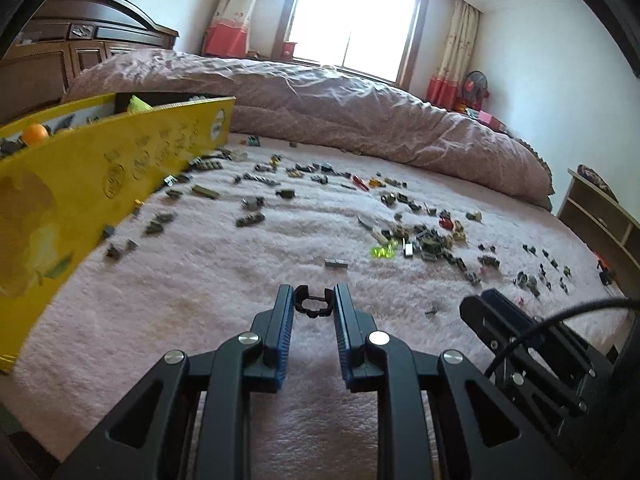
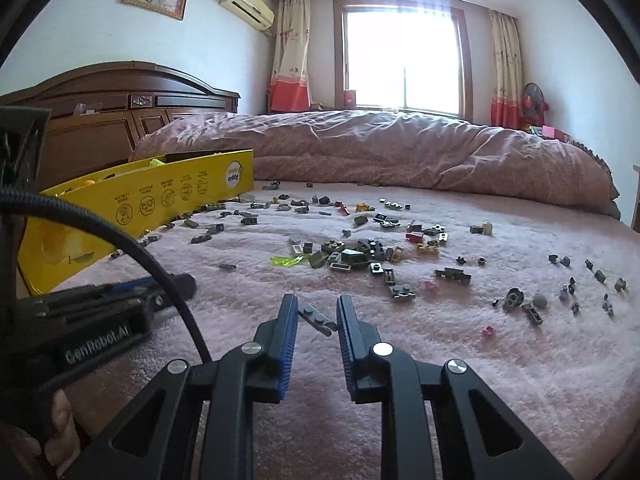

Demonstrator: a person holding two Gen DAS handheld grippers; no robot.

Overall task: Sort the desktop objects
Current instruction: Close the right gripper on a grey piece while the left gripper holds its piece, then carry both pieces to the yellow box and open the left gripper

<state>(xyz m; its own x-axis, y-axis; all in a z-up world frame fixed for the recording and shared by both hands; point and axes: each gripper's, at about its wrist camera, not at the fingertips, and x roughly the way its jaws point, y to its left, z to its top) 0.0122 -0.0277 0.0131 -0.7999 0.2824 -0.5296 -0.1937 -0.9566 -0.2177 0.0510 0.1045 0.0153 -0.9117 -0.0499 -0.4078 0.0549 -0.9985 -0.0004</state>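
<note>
Across the bed's pink fleece blanket (image 2: 440,360), ahead of both cameras, lies a wide scatter of small building-brick pieces (image 2: 360,256), mostly grey and olive, with a folded duvet (image 2: 400,152) behind them. Off to the left stands the long yellow cardboard box (image 1: 100,184), its open top already holding some items, its long side running away from the cameras toward the headboard.

Both tools are loaded. The left hand-held gripper (image 1: 313,300) is clenched on a small black clip-shaped piece (image 1: 313,301), held crosswise between the tips. The right hand-held gripper (image 2: 317,314) is clamped on a thin grey studded plate (image 2: 318,319), whose long axis runs slantwise across the gap, one end at each pad.

What the coming move turns on, as I judge it, is that the box lies up and to the left of both tools, just beside the left one and farther from the right, which sits to the left tool's right. The left hand has the shorter carry; the right would have to cross over or wait its turn.
</note>
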